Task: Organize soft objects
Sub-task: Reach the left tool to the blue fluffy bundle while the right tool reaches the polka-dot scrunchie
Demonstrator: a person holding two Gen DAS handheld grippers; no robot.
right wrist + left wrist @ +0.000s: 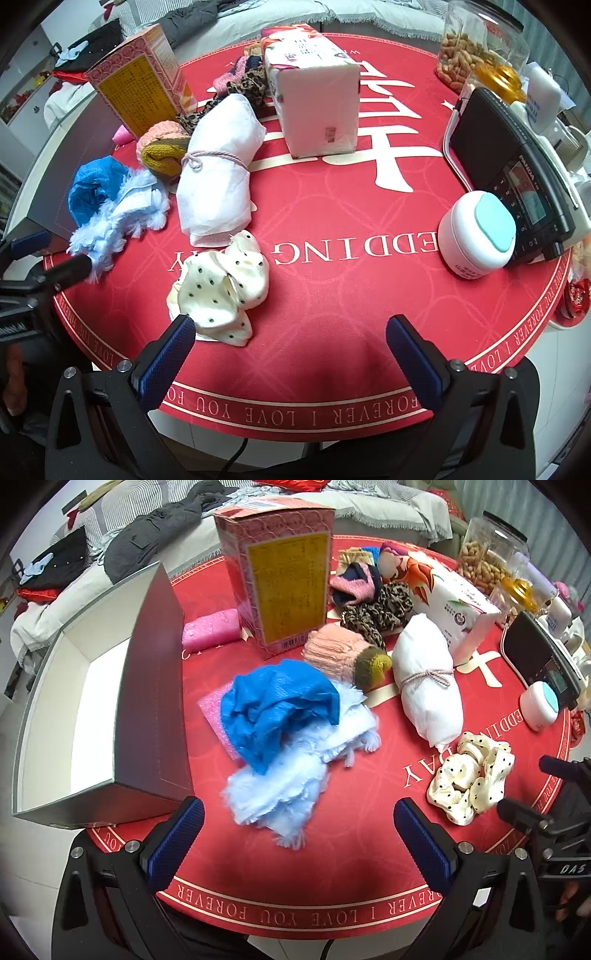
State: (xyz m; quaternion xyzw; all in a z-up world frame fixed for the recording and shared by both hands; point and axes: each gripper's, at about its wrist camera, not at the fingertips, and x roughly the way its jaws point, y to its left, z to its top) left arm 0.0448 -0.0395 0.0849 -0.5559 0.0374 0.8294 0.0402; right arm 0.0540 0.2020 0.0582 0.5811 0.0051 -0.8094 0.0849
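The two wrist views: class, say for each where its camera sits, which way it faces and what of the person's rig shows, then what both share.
Left wrist: on the left gripper, tilted down at the blue cloth pile beside the open grey box; its open fingers and the right gripper show.
Right wrist: on the right gripper, tilted down at the polka-dot scrunchie; its open fingers show.
Shared: the white tied bundle, the scrunchie, the red mat.

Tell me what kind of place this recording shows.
Probably a lived-in home room: a round table with a red wedding mat, a sofa or bed strewn with clothes behind it, and a peanut jar.
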